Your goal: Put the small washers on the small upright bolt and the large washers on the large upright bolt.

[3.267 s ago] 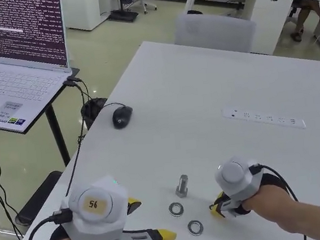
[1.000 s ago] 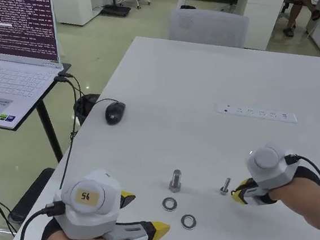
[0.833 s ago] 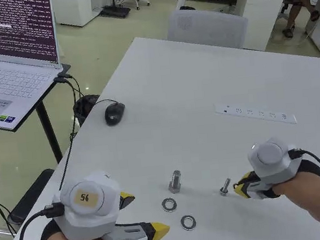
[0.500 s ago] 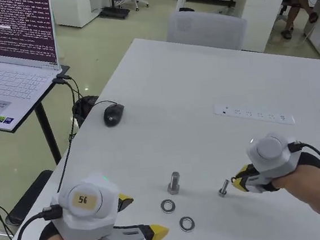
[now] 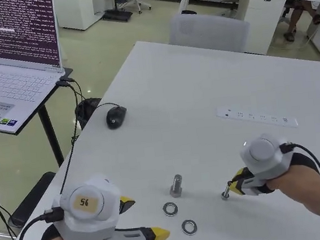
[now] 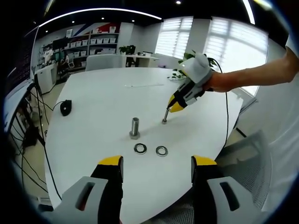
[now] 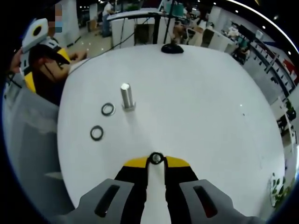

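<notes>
1. Gripping the small bolt (image 5: 226, 193) by its upper end, our right gripper (image 5: 230, 191) had its jaws closed on it. The bolt's foot touched the table (image 5: 204, 104) right under the tips.
2. In the left gripper view the small bolt (image 6: 165, 116) leaned a little, not fully upright.
3. We saw the left gripper (image 5: 142, 219) with jaws spread wide, gripping nothing, over the table's near edge.
4. Two washers (image 5: 170, 209) (image 5: 188, 227) lay flat just ahead of the left gripper's jaws, near each other but apart. The large bolt (image 5: 176, 185) stood upright just beyond them, ahead and left of the right gripper's tips in its own view.
5. We couldn't tell the washers' sizes apart; they looked alike.
6. Risk, as we judged it: releasing while the small bolt leaned would let it topple and roll, because its base is narrow.
7. Second risk: the left gripper going for a washer could clip the large bolt standing near, or a misread size would put the washer on the wrong bolt.
</notes>
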A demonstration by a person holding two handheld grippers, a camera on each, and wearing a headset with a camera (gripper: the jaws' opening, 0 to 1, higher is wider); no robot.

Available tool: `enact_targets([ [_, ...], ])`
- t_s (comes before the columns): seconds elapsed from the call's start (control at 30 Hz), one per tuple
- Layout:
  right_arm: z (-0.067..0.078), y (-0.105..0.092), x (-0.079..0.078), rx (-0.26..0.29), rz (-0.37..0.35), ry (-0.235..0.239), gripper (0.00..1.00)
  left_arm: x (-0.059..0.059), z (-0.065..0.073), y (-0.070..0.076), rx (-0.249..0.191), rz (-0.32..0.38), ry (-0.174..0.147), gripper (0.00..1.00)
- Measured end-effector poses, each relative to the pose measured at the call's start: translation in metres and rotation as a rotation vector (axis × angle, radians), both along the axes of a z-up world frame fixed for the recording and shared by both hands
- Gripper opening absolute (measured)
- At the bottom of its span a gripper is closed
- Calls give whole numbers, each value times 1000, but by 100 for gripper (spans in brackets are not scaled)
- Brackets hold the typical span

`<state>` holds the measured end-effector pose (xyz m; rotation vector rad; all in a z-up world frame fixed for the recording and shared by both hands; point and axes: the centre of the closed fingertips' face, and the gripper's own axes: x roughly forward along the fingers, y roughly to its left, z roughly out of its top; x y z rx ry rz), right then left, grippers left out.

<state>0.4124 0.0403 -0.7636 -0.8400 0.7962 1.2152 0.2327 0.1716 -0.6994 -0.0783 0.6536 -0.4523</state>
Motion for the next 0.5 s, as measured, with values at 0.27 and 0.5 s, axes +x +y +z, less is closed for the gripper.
enact_targets([
  [0.27, -1, 0, 2, -8, 1, 4, 14, 0, 0, -2, -3, -2, 0, 58],
  [0.5, -4, 1, 3, -15, 4, 9, 14, 0, -1, 0, -3, 2, 1, 58],
])
